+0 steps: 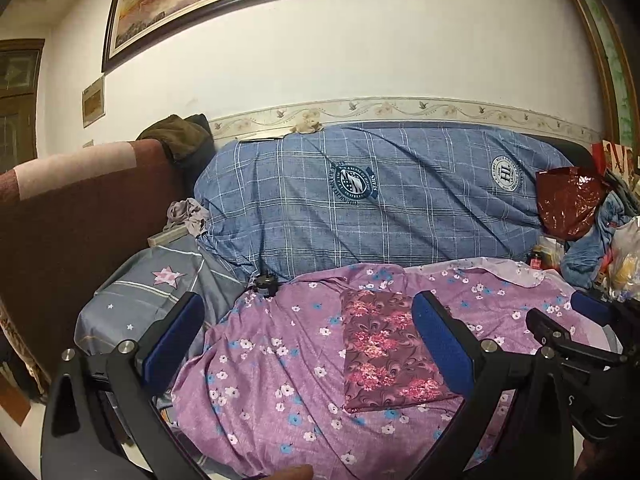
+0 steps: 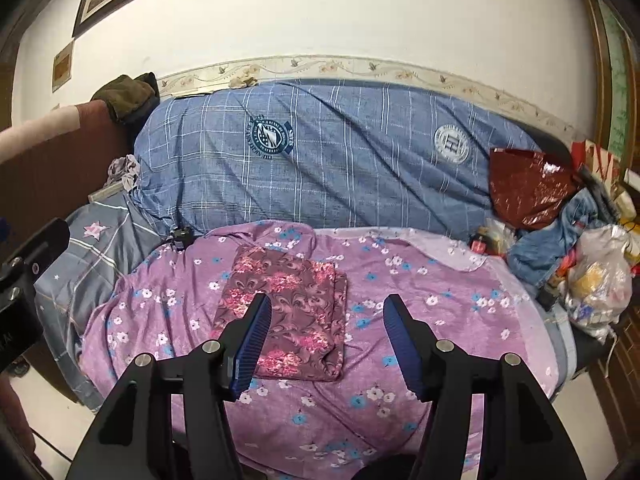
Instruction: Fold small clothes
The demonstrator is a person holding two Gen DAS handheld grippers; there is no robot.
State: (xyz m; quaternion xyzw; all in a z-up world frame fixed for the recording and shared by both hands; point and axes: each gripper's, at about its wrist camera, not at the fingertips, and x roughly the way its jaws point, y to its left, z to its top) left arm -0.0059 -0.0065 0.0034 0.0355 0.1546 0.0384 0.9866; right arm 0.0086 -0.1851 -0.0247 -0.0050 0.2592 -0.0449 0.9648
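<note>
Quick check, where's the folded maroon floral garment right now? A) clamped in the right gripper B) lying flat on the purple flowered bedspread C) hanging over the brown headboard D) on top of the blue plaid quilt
B: the folded maroon floral garment lies flat on the purple flowered bedspread, and both the left gripper and the right gripper have open jaws with nothing in them.

Both grippers are the same make. The left gripper (image 1: 308,328) has a black plastic frame with angular arms, round silver screws at the joints, and long fingers (image 1: 444,340) faced with dark blue pads. On the right gripper (image 2: 326,340) the blue pads (image 2: 254,344) are ribbed, with fine ridges.
</note>
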